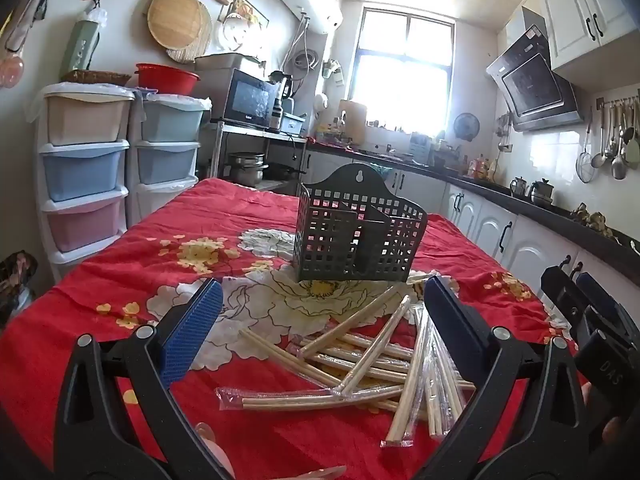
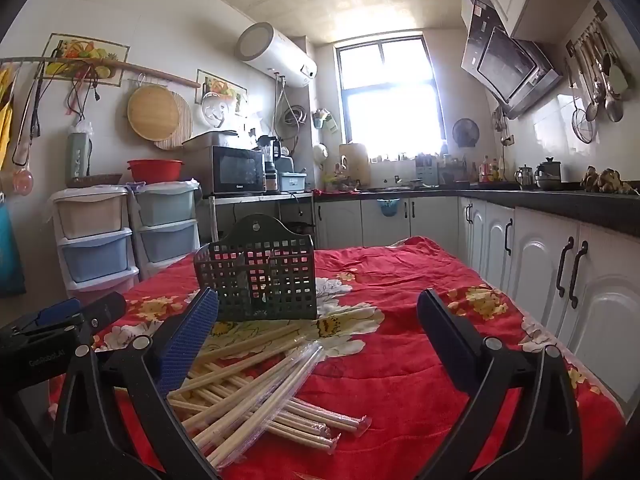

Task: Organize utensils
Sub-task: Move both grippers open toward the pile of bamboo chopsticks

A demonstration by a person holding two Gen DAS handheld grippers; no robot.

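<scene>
A dark perforated utensil holder (image 1: 356, 236) stands upright on the red floral tablecloth (image 1: 120, 264); it also shows in the right wrist view (image 2: 260, 276). A loose pile of plastic-wrapped wooden chopsticks (image 1: 380, 356) lies in front of it, seen also in the right wrist view (image 2: 264, 380). My left gripper (image 1: 320, 300) is open and empty, above the pile. My right gripper (image 2: 316, 312) is open and empty, to the right of the pile. The right gripper shows at the right edge of the left wrist view (image 1: 580, 300); the left gripper shows at the left edge of the right wrist view (image 2: 68, 316).
Stacked plastic drawers (image 1: 84, 172) stand left of the table. A microwave (image 1: 248, 100) sits on a rack behind. White cabinets and a dark counter (image 2: 560, 200) run along the right side, close to the table's edge. Ladles hang on the right wall (image 1: 616, 144).
</scene>
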